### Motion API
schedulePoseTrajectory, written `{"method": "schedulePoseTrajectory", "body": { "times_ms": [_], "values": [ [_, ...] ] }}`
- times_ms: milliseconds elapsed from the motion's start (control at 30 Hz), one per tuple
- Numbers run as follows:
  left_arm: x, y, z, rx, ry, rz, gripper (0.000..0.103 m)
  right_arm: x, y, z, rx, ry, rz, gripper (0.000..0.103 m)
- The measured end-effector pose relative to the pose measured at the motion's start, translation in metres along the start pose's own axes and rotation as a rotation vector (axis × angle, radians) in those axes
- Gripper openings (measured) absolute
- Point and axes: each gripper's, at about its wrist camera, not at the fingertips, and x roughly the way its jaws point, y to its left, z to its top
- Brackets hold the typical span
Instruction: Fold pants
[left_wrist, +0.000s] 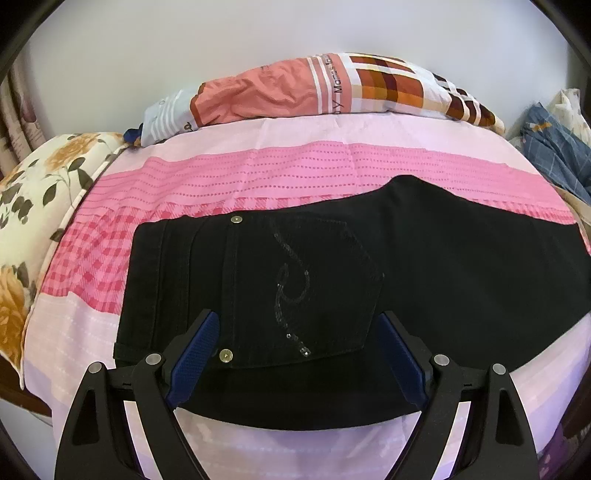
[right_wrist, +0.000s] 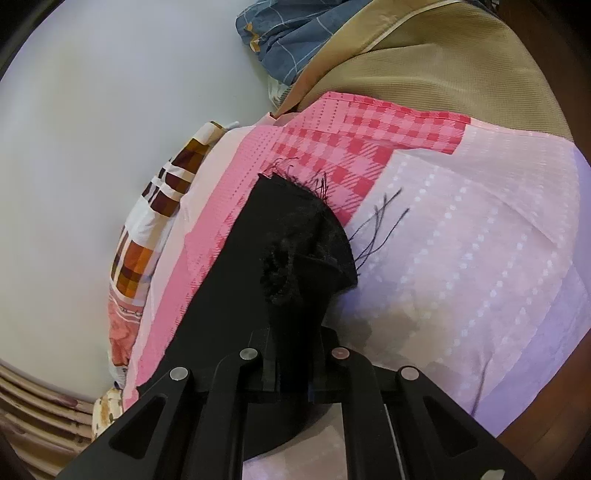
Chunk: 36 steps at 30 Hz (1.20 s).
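Black pants (left_wrist: 424, 258) lie flat on the pink bed sheet (left_wrist: 295, 166), waistband to the left, with a back pocket bearing a sequin swirl (left_wrist: 291, 291). My left gripper (left_wrist: 299, 332) is open, its blue pads (left_wrist: 195, 350) standing over the pocket area near the pants' front edge. In the right wrist view my right gripper (right_wrist: 295, 314) is shut on the pants' leg end (right_wrist: 295, 236), which is bunched and lifted, with frayed hem threads (right_wrist: 376, 225) hanging out. The fingertips are hidden by the black cloth.
A patchwork pillow (left_wrist: 325, 85) lies at the bed's far edge by the white wall. A floral pillow (left_wrist: 33, 206) sits at the left. A blue checked cloth (left_wrist: 554, 147) lies at the right, next to a tan cover (right_wrist: 443, 66).
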Motion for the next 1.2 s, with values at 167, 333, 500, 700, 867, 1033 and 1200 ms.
{"method": "schedulePoseTrajectory", "body": {
  "times_ms": [167,333,500,700,867,1033,1200],
  "values": [
    [0.000,0.003,0.000,-0.003,-0.005,-0.003,0.087,-0.003,0.006,0.001,0.010,-0.006,0.020,0.008],
    [0.004,0.007,0.000,-0.016,0.010,-0.008,0.087,-0.006,0.016,0.000,0.011,-0.011,0.053,0.008],
    [0.005,0.007,-0.001,-0.015,0.014,-0.009,0.087,-0.006,0.028,0.000,0.003,-0.006,0.084,0.008],
    [0.004,0.004,-0.001,-0.005,0.011,-0.008,0.087,-0.007,0.051,-0.006,-0.023,0.013,0.124,0.008],
    [0.004,0.004,-0.001,-0.007,0.011,-0.008,0.087,-0.001,0.082,-0.020,-0.068,0.051,0.171,0.009],
    [0.004,0.004,-0.002,-0.008,0.012,-0.010,0.087,0.017,0.113,-0.046,-0.108,0.130,0.214,0.009],
    [0.005,0.003,-0.004,-0.004,0.016,-0.010,0.087,0.038,0.135,-0.073,-0.121,0.205,0.254,0.009]
  ]
}}
